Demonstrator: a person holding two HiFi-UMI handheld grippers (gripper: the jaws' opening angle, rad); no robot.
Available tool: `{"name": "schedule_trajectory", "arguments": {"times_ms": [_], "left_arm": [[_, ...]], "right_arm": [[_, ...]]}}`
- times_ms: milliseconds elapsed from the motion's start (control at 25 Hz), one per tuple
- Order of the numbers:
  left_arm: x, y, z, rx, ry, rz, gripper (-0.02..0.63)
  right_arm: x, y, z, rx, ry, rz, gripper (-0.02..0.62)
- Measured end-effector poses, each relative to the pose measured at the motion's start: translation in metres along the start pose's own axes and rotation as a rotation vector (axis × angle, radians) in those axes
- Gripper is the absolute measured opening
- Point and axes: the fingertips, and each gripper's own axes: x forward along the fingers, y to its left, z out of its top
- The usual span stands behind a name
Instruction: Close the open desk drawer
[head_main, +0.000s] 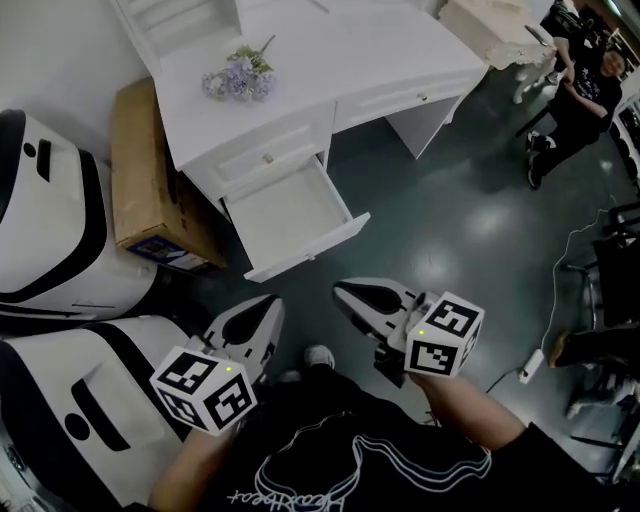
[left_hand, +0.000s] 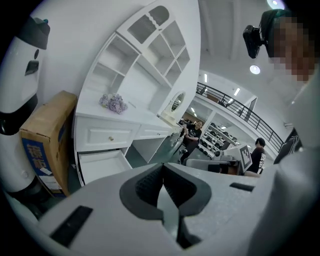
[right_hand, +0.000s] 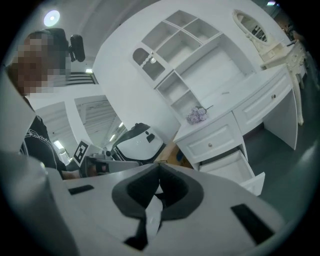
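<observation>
The white desk (head_main: 330, 60) stands at the top of the head view. Its lower left drawer (head_main: 292, 212) is pulled out and holds nothing; the drawer above it is shut. The open drawer also shows in the left gripper view (left_hand: 102, 165) and in the right gripper view (right_hand: 235, 167). Both grippers hang in the air in front of the desk, well short of the drawer's front panel (head_main: 310, 248). My left gripper (head_main: 268, 308) (left_hand: 163, 167) is shut on nothing. So is my right gripper (head_main: 345, 295) (right_hand: 159, 166), its jaws meeting at the tips.
A cardboard box (head_main: 150, 180) leans beside the desk's left end. Two large white and black machines (head_main: 50, 220) stand at the left. Purple flowers (head_main: 240, 78) lie on the desktop. A person (head_main: 580, 90) sits at the far right, and a power strip (head_main: 530, 365) with cables lies on the dark floor.
</observation>
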Motion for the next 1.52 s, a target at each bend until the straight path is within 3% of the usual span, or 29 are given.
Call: {"name": "schedule_trajectory", "arguments": {"times_ms": [240,640,1000,1520], "left_arm": [[0.020,0.032,-0.028,-0.050,0.023,0.027,0.005],[0.065,0.087,-0.070,-0.084,0.061,0.021,0.005],[0.092,0.138,-0.108,-0.127,0.107,0.040,0.005],[0.109,0.186,-0.145,-0.170,0.137,0.062,0.005]], "right_arm": [[0.017,-0.036,-0.033,0.008,0.064,-0.034,0.006],[0.048,-0.122,-0.077,0.039,0.084,-0.170,0.006],[0.091,-0.179,-0.133,-0.048,0.180,-0.248,0.006],[0.132,-0.246,-0.185,-0.034,0.252,-0.333,0.006]]}}
